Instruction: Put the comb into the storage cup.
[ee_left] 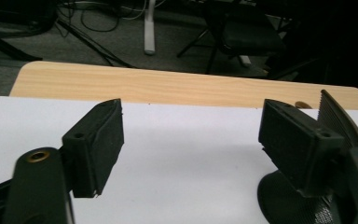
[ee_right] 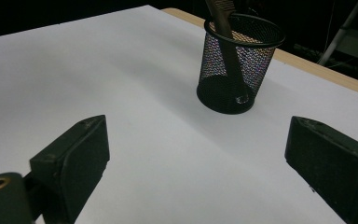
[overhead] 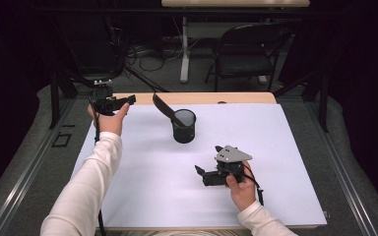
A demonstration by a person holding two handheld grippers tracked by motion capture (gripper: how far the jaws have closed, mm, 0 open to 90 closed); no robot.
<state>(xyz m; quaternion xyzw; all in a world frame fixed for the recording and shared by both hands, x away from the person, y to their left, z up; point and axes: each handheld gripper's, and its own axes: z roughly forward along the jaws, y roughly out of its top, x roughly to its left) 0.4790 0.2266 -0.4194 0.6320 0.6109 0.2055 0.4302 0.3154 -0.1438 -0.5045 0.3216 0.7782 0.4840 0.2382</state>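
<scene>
A lab or studio recording space is showing here: a wooden table (overhead: 197, 98) is sitting under a white sheet (overhead: 142, 172), black drapes are hanging all around, cables (overhead: 145, 58) are trailing over grey carpet, and a folding chair (overhead: 246, 49) is standing behind beside a desk leg (overhead: 184, 49).

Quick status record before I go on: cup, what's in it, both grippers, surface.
cup: black mesh cup, upright on the white sheet, towards the far middle
contents: dark comb, standing in the cup, leaning out over the rim to the left
left gripper: jaws open, nothing between them, held up left of the comb
right gripper: jaws open, empty, low over the sheet on the near side of the cup
surface: wooden table under the sheet
</scene>
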